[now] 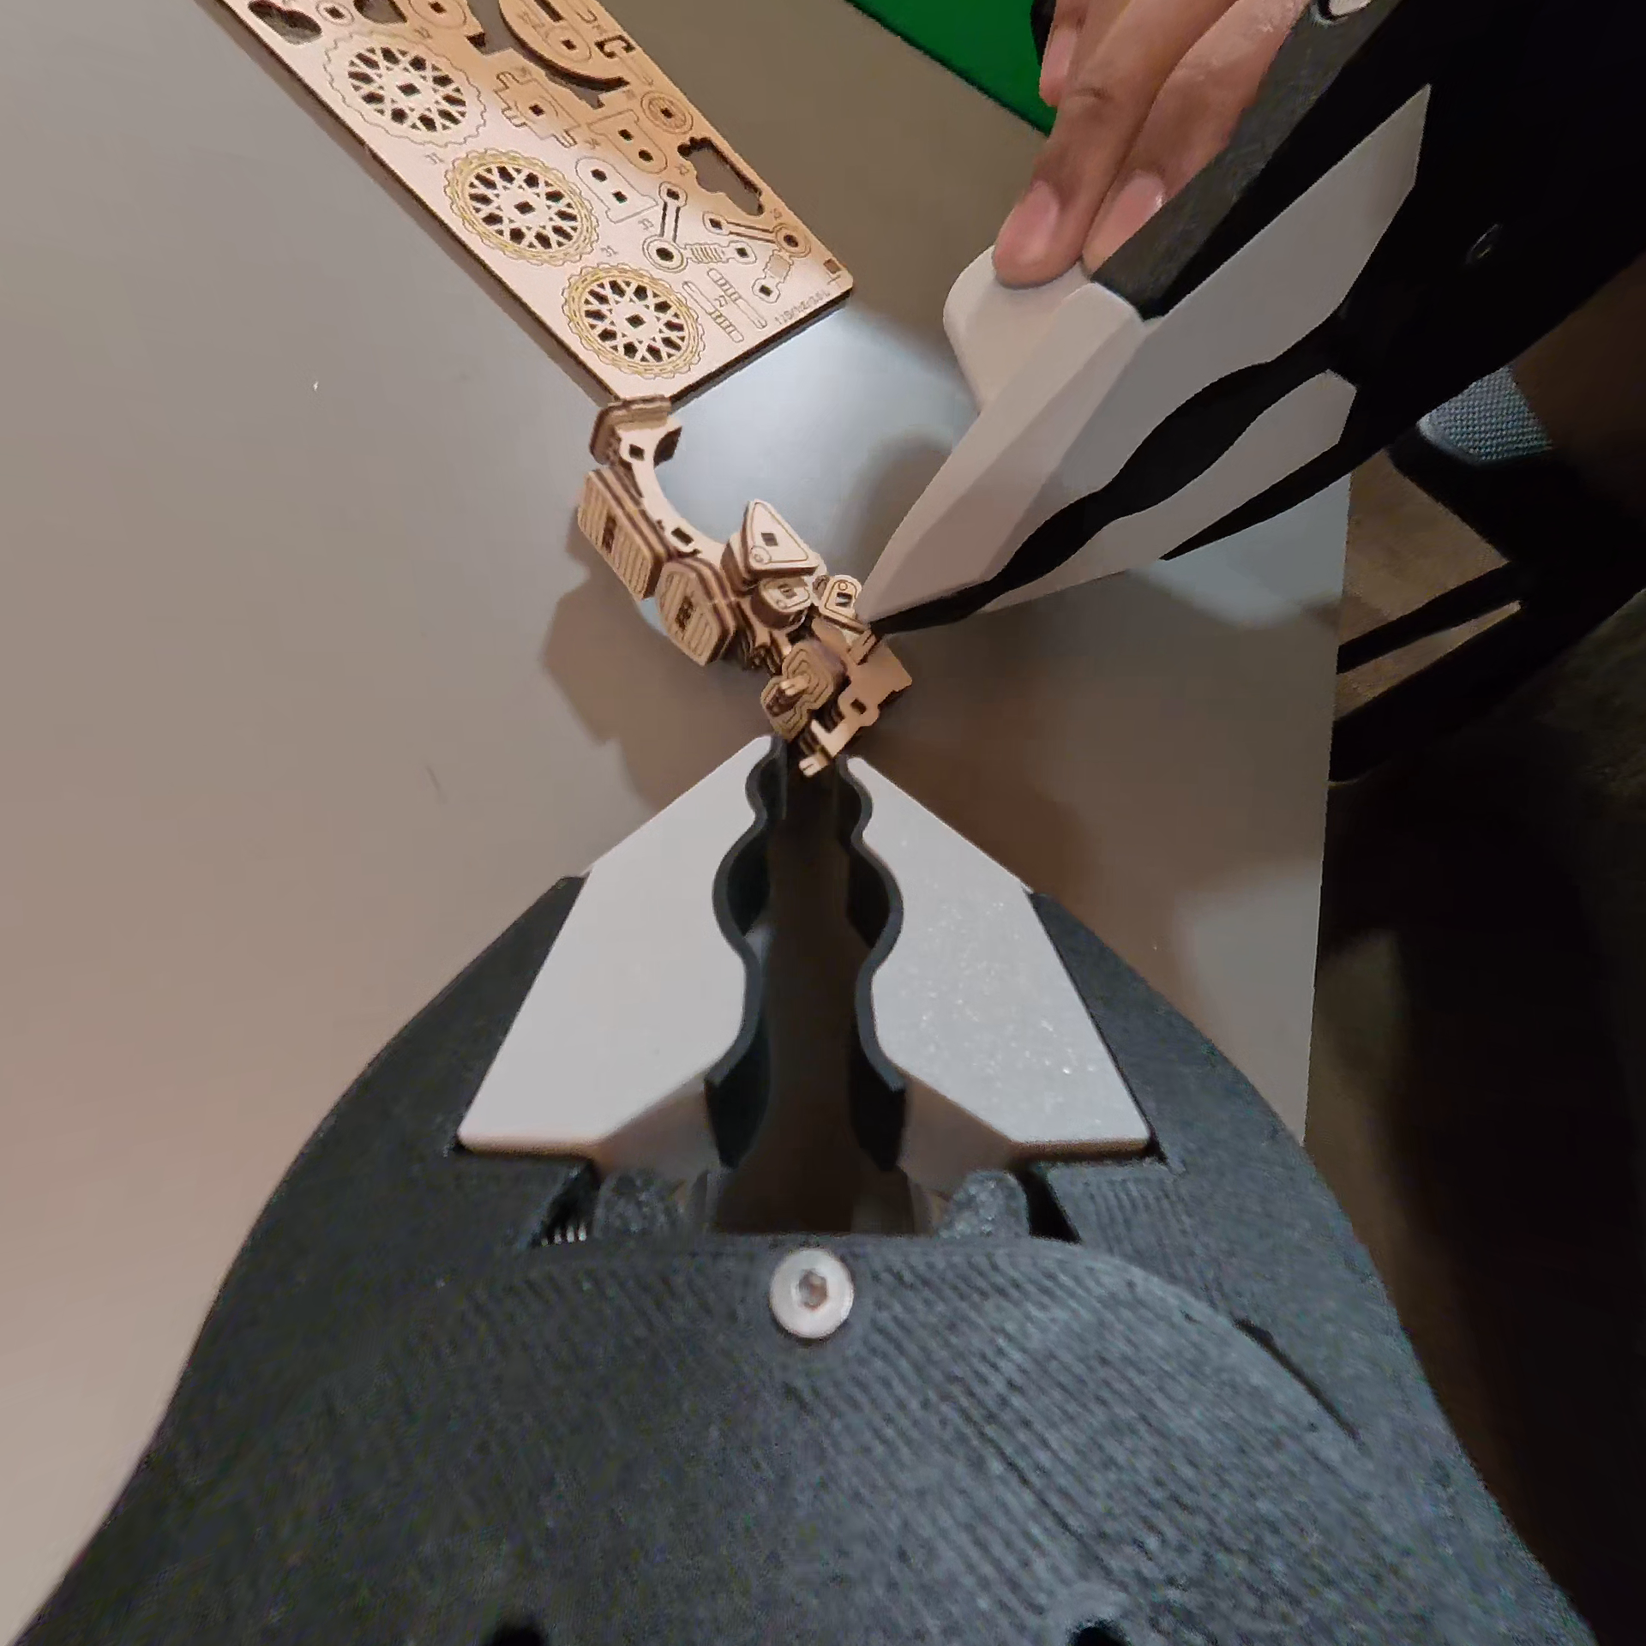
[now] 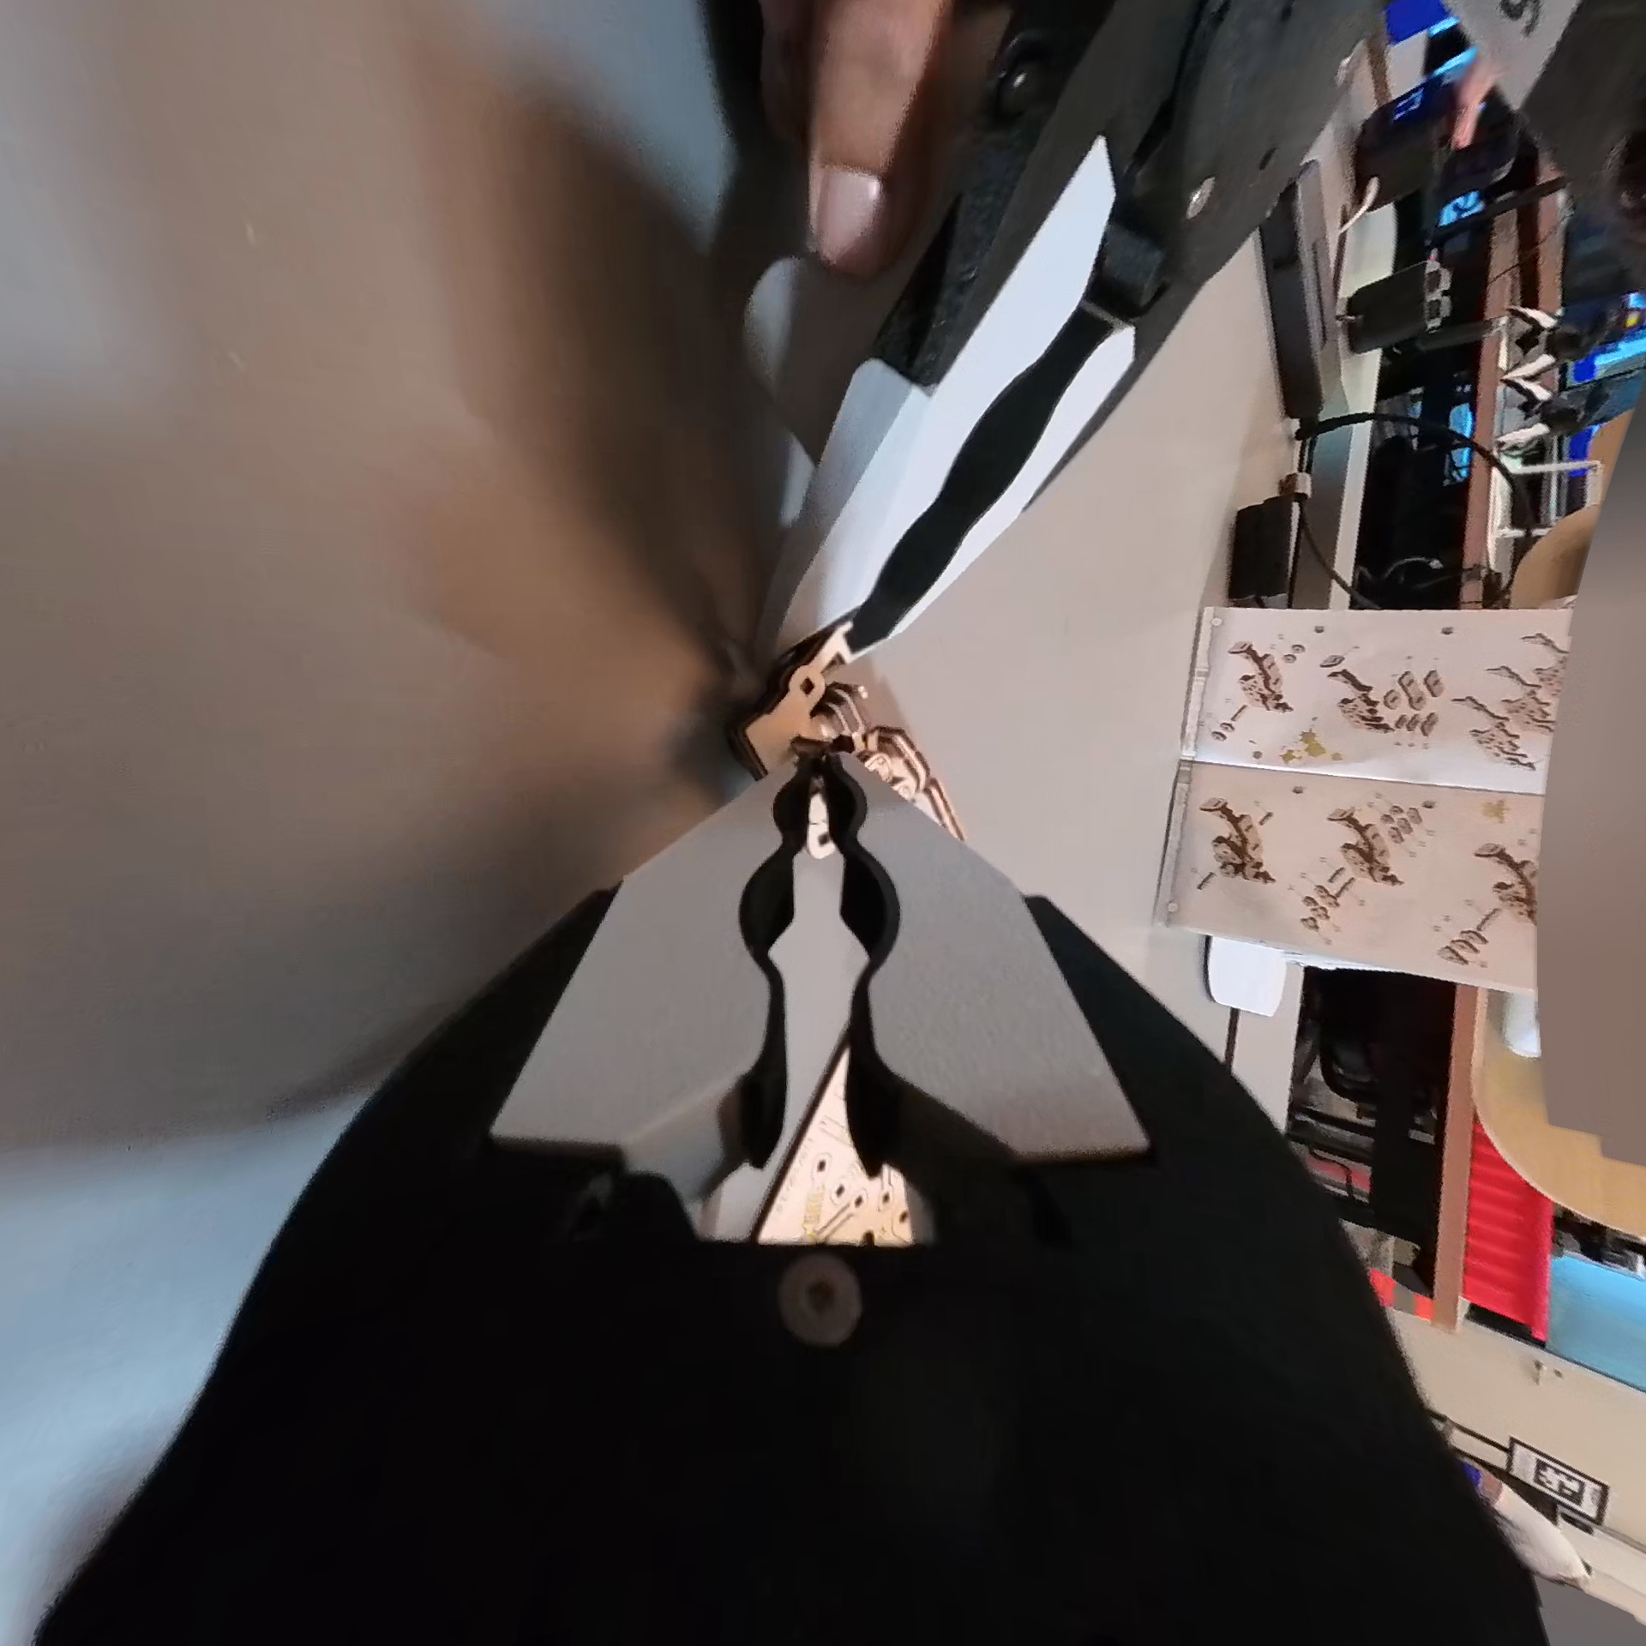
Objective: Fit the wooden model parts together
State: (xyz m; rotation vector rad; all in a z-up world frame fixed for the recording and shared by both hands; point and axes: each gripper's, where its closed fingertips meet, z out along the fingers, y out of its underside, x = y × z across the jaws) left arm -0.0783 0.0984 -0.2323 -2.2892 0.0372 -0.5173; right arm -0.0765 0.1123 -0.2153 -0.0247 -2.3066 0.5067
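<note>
Left wrist view: jaws pinching wooden model [image 1: 748,606]

The left tool [image 1: 806,757] has a black printed body with a layered, ribbed grain, and a silver hex-socket screw [image 1: 810,1291] sits in the middle of its near face. Two pale grey wedge-shaped fingers [image 1: 641,980] taper to a point, each lined on its inner side with a wavy black pad [image 1: 739,900]. The right tool [image 2: 824,766] is built the same: black shell, grey wedge fingers [image 2: 971,998], scalloped black pads [image 2: 770,891] and a dull round screw [image 2: 818,1299] at the centre. On the far tool in the right wrist view, a black round-headed bolt [image 2: 1015,85] and a small silver screw [image 2: 1204,192] show.
</note>
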